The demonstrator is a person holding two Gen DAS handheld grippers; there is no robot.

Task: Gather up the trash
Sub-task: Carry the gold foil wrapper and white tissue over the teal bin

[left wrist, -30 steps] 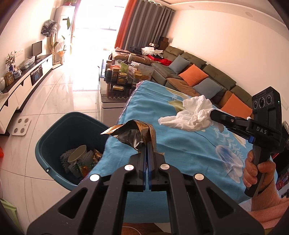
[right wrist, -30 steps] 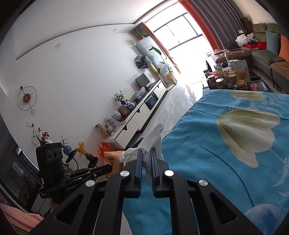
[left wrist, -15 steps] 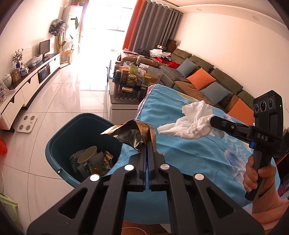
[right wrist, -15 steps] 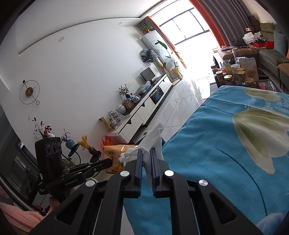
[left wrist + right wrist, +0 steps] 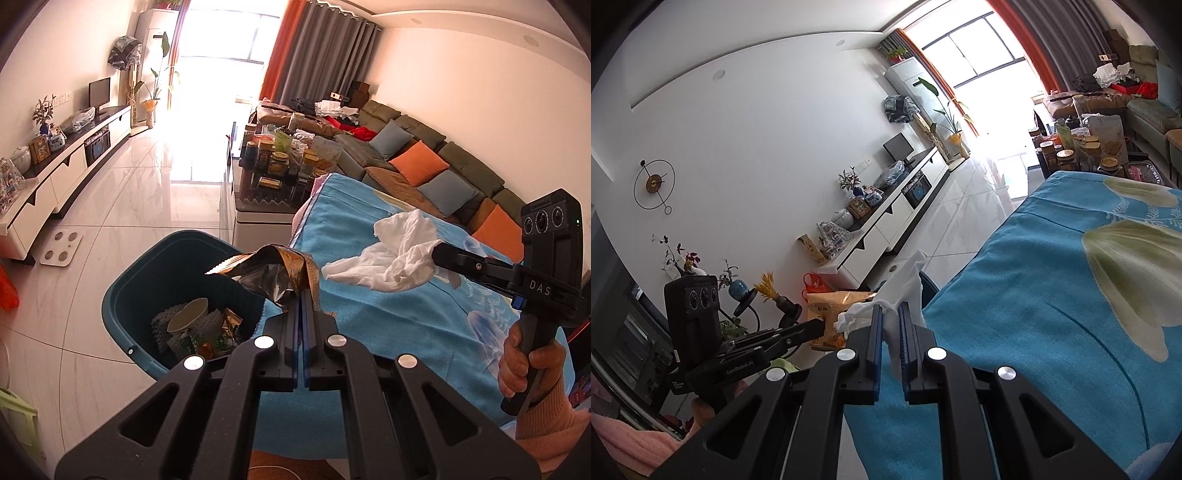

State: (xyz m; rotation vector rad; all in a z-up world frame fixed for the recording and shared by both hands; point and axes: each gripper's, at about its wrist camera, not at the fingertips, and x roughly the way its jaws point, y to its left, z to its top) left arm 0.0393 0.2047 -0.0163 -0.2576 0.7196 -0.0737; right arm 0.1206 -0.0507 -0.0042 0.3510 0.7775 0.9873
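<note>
My left gripper (image 5: 301, 291) is shut on a crumpled gold and silver foil wrapper (image 5: 271, 271), held over the near edge of a teal bin (image 5: 162, 258) that has cups and wrappers inside. To its right, my right gripper (image 5: 437, 247) is shut on a crumpled white tissue (image 5: 395, 258) above the blue flowered tablecloth (image 5: 388, 321). In the right wrist view the right gripper (image 5: 889, 314) pinches the white tissue (image 5: 905, 288), and the left gripper (image 5: 822, 325) shows at lower left with the golden wrapper (image 5: 827, 314).
A low table (image 5: 266, 206) crowded with jars stands beyond the bin. A long sofa (image 5: 424, 162) with orange and blue cushions runs along the right wall. A white TV cabinet (image 5: 55, 173) lines the left wall. A white scale (image 5: 61, 248) lies on the tiled floor.
Both grippers have drifted a little along the table edge, so more of the bin's inside shows below the wrapper. Both grips are unchanged.
</note>
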